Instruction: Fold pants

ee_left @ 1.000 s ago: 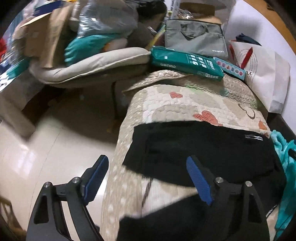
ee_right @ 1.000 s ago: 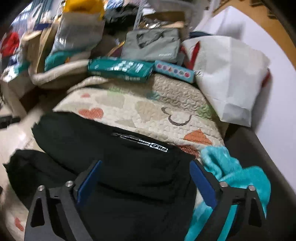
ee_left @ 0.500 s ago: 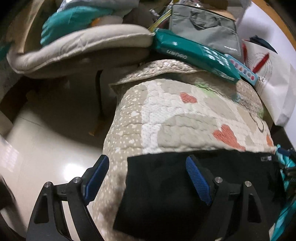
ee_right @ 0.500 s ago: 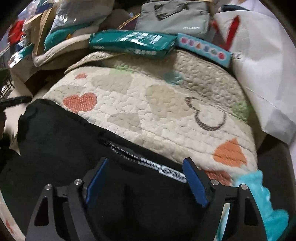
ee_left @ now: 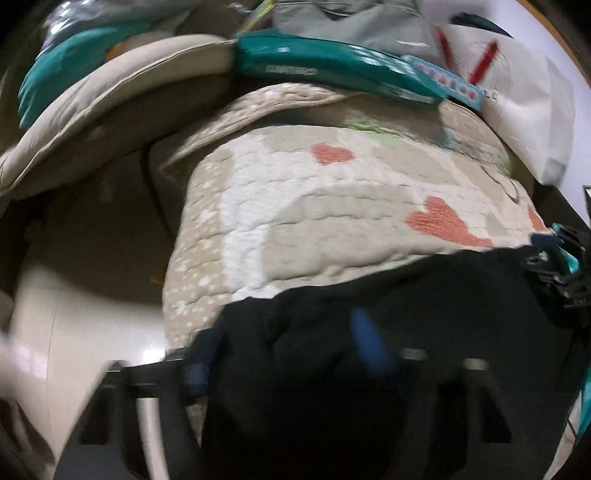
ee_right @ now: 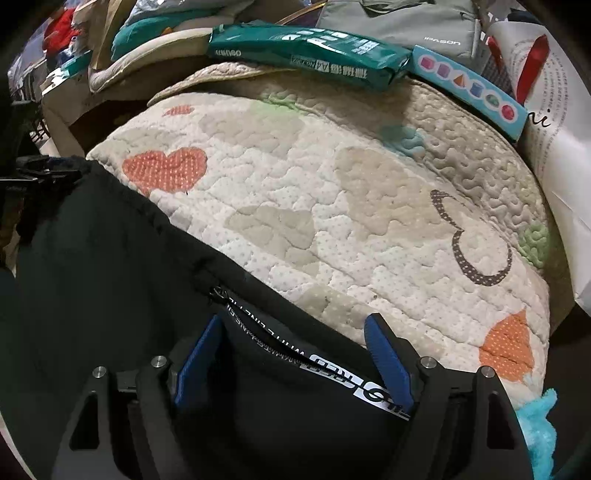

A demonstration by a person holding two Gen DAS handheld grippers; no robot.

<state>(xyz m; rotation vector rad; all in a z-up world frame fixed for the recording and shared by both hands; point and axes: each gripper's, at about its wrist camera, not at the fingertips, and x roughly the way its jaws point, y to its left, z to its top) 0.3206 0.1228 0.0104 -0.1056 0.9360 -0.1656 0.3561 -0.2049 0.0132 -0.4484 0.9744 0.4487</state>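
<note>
A lived-in home, cluttered: a heart-patterned quilt (ee_right: 332, 206) covers a soft seat, with a green packet (ee_right: 306, 51), a grey laptop bag (ee_right: 399, 22) and a paper shopping bag (ee_right: 554, 122) piled behind it.

My left fingers (ee_left: 364, 338) are motion-blurred; pad contact with the pants (ee_left: 424, 295) is indeterminable. The pants run off both views' lower edges.
</note>
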